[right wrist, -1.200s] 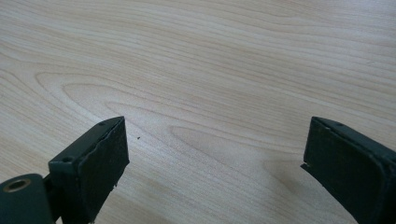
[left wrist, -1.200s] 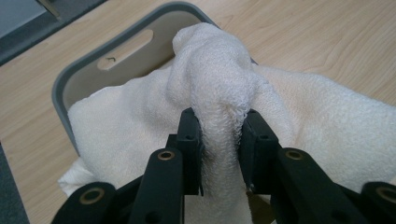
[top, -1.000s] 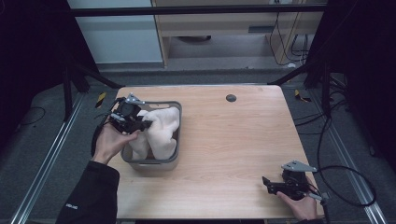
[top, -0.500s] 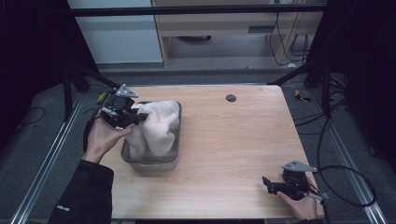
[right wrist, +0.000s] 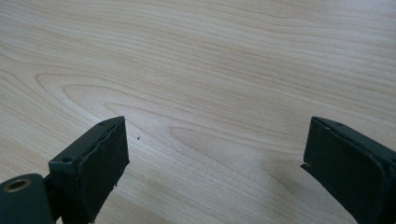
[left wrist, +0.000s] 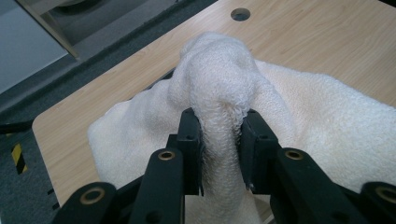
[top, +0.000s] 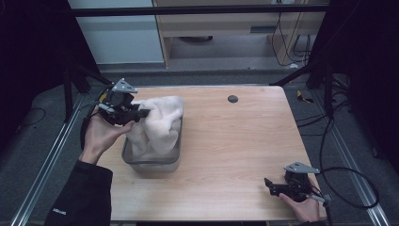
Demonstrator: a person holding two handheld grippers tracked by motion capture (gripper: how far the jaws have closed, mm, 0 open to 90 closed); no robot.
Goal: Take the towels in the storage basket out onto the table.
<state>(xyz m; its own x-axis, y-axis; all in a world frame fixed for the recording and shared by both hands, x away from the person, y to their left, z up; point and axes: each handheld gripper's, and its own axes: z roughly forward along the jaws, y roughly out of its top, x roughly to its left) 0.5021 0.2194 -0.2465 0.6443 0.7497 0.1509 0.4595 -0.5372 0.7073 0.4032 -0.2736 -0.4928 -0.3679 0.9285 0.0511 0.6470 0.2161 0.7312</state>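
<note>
So a bunched fold of the cream terry towel (left wrist: 219, 88) is being pinched between the two black jaws of the left gripper (left wrist: 219, 140), closed tight on the fabric, with a rounded knot of cloth bulging up just past the tips. In the high view the left gripper (top: 123, 107) is being held at the far-left part of the table, right beside the towel (top: 157, 123), with the grey three-cornered plate sitting on top of it and the left hand (top: 99, 134) wrapped around it from below. The towel is being lifted into a tall heap out of a grey rectangular tub (top: 150, 162), and most of the cloth is hanging down inside the tub or draping over its far rim.

Over at the near-right corner, the right gripper (top: 275, 186) is being rested low at the wooden table (top: 244, 141), well apart from the tub. Its jaws are being held wide apart with nothing but bare wood grain (right wrist: 210, 70) between them. A small dark round hole (top: 232, 99) is sitting near the table's far edge, also caught in the left gripper view (left wrist: 240, 14) beyond the towel.
</note>
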